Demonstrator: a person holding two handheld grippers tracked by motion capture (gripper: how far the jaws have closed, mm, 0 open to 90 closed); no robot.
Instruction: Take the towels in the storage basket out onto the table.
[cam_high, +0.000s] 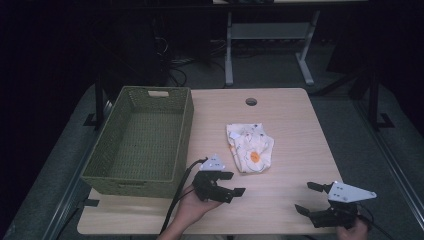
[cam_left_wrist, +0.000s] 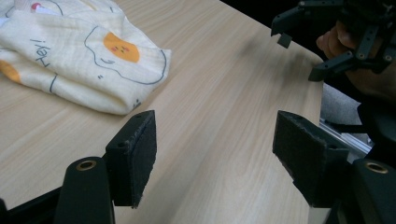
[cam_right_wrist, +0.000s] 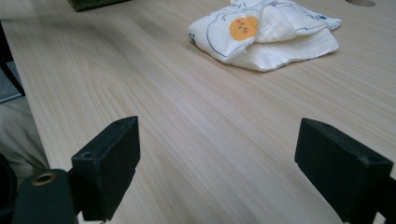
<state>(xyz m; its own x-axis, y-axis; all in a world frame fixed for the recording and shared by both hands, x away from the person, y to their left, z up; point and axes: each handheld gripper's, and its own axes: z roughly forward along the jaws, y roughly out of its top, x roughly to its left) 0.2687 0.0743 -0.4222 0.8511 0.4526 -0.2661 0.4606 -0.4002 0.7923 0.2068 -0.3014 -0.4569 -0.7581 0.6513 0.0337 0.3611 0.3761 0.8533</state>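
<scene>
A folded cream cloth (cam_high: 250, 148), printed with fried-egg cartoons, lies loose near the middle of the wooden surface (cam_high: 295, 125), just right of a green woven basket (cam_high: 141, 140) that stands empty, its open top and cut-out handle turned up as if ready to take the cloth. On one fold, hand-lettered print reads "Hey!"; no brand or label can be made out elsewhere. The left tool (cam_high: 226, 184), held in a person's hand at the near edge, sits close below the cloth, its padded jaws spread wide with nothing between them and pointing across the surface rather than at the fabric. By the look of it, this is the one lined up for the pickup. The right tool (cam_high: 309, 197) waits well apart at the near right corner, jaws likewise wide and empty, angled toward the cloth from its own side. A round cable hole (cam_high: 251, 102) marks the surface's far edge, beyond the cloth
</scene>
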